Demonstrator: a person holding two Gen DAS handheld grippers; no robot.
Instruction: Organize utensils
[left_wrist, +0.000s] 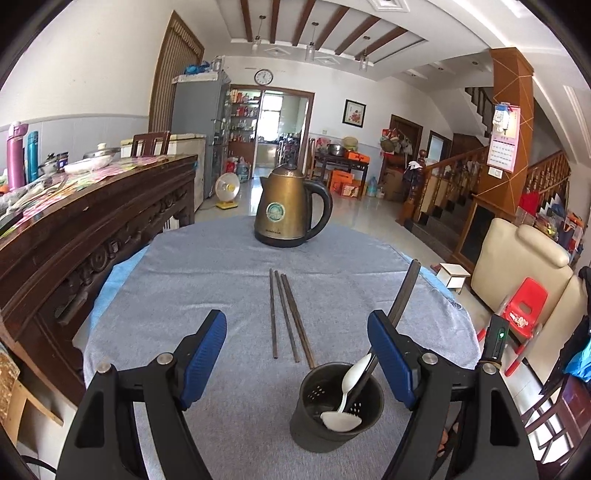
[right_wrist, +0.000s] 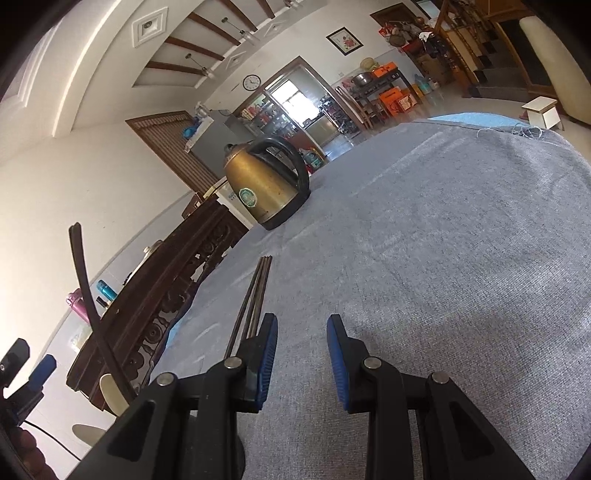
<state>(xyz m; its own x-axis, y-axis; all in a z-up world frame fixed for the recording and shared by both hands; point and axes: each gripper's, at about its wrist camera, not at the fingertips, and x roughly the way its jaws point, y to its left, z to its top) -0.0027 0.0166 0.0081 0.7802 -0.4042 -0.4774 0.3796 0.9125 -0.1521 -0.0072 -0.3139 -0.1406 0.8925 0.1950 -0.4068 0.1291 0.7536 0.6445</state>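
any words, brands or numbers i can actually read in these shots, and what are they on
None can be read.
Kettle: a round green badge and a line of small print near its base, both too blurred.
Wall clock: numerals too small.
Wall calendar: a grid of dates and a heading, too small.
Orange boxes on the floor: markings too small.

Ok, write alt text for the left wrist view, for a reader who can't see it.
The open left hand-held gripper hovers over a grey cloth-covered table, above three dark chopsticks lying side by side. Near right, a dark perforated utensil cup holds two white plastic spoons and one dark chopstick; a brass-coloured electric kettle stands behind.
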